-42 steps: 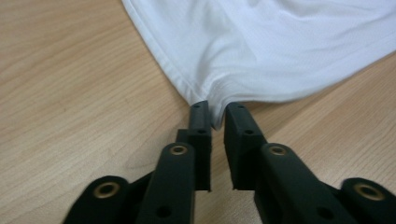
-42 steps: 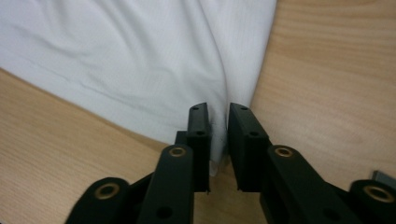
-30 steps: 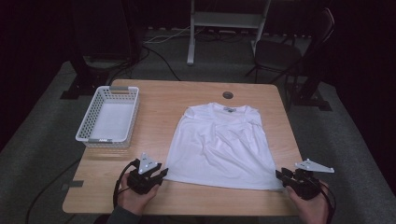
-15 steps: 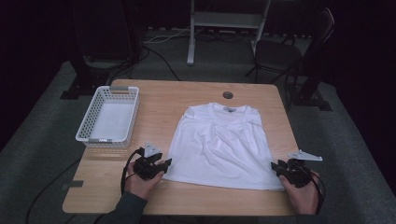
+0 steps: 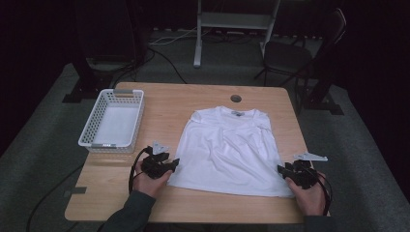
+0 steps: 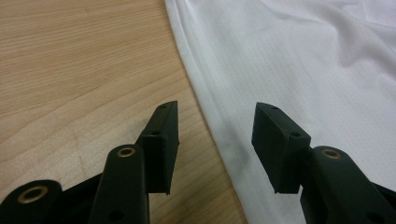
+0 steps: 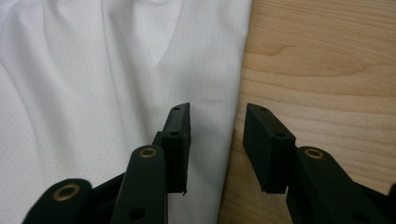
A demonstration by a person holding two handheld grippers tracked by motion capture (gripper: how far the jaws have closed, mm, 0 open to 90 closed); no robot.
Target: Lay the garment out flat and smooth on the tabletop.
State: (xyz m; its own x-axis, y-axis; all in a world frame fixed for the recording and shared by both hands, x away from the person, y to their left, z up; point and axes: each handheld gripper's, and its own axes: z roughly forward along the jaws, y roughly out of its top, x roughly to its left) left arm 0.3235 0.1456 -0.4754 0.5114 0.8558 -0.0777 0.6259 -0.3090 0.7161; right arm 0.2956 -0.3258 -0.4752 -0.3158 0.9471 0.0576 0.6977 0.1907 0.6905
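We are setting up to grasp the white T-shirt (image 5: pixel 227 150), which is lying flat on the desk (image 5: pixel 169 104) with its collar at the far side and its hem toward us. Both tools are released, and their jaws have just been opening — nothing is pinched yet.

The left tool (image 5: pixel 170 164) is sitting at the shirt's near-left corner. In the left gripper view the left tool (image 6: pixel 215 140) is straddling the side hem: the fabric edge is running between the jaws, bare wood lying under one jaw and cloth under the other. The right tool (image 5: pixel 284 170) is mirroring this at the near-right corner; in the right gripper view the right tool (image 7: pixel 217 140) is likewise bracketing the cloth's edge (image 7: pixel 236 116), shirt on one side and desk on the other.

So we are judging the step as the approach to a two-corner pinch, likely for a first fold. The next move is calling for each tool to sink until the lower jaw is slipping under the hem, then clench on fabric alone — not scraping wood. Both sides should be closing together, so the thin cloth is lifting evenly. The white basket (image 5: pixel 112 123) is waiting well beyond the left tool.
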